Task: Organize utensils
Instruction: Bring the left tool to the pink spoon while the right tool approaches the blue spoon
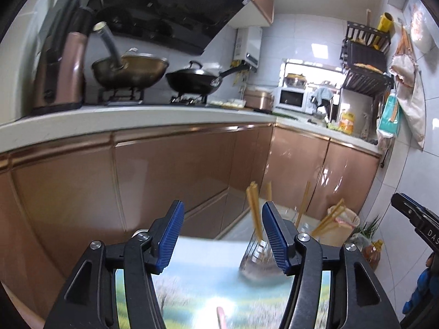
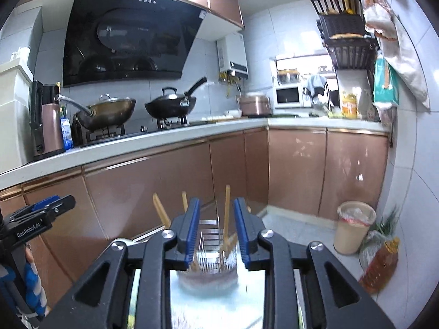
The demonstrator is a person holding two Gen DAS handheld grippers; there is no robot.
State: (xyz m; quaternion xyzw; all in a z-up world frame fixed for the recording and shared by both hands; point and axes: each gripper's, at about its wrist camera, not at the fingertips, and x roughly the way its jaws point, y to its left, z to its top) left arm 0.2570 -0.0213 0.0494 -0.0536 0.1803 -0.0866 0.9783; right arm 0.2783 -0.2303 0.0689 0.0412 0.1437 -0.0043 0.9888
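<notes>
Right wrist: chopsticks (image 2: 226, 213) stand upright in holder (image 2: 211, 260).

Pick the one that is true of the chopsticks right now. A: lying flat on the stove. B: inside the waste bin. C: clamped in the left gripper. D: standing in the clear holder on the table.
D: the chopsticks stand tilted in the clear holder ahead of the open right gripper; the left gripper is open and holds nothing.

Wooden chopsticks (image 2: 226, 213) stand tilted in a clear glass holder (image 2: 207, 260) on a landscape-print mat (image 1: 219, 293).
</notes>
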